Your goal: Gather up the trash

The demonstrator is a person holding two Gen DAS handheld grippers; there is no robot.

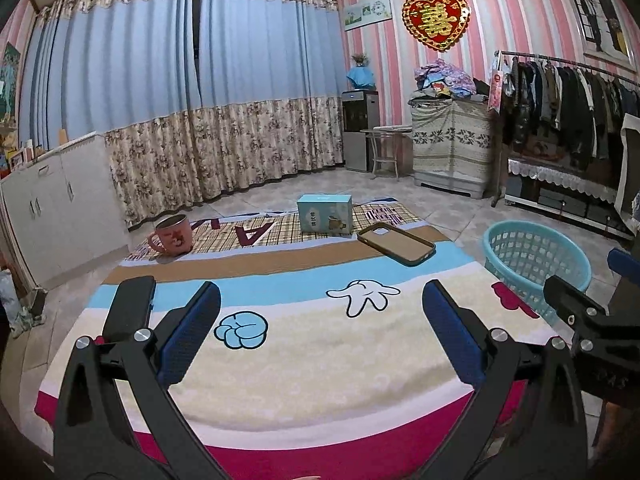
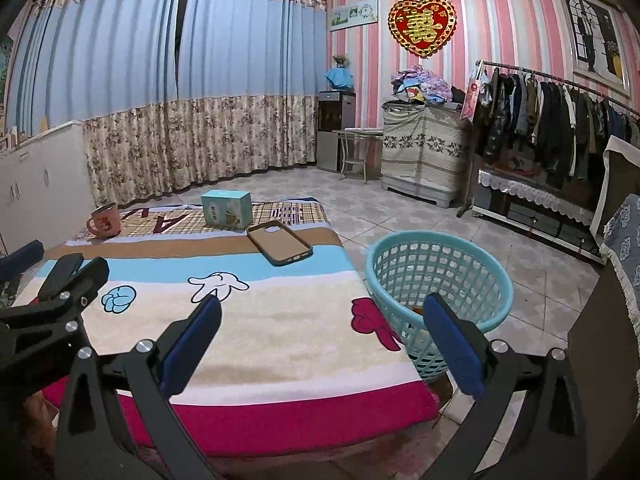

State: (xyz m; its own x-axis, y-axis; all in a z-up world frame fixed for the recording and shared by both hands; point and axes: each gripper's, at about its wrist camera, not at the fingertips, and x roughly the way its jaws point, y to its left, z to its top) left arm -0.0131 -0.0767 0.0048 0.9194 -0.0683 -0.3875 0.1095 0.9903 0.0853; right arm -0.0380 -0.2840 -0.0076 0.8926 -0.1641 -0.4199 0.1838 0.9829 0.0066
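Maroon letter "A" (image 1: 251, 236) marks the mat beyond both spread, empty hand-held grippers, left (image 1: 320, 332) and right (image 2: 322, 344).

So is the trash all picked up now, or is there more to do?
Maybe nearly done. The blue basket beside the table already has something brownish at its bottom. Both grippers, left and right, are open and hold nothing. On the blanket only a pink mug, a box and a phone case remain; no obvious trash shows.
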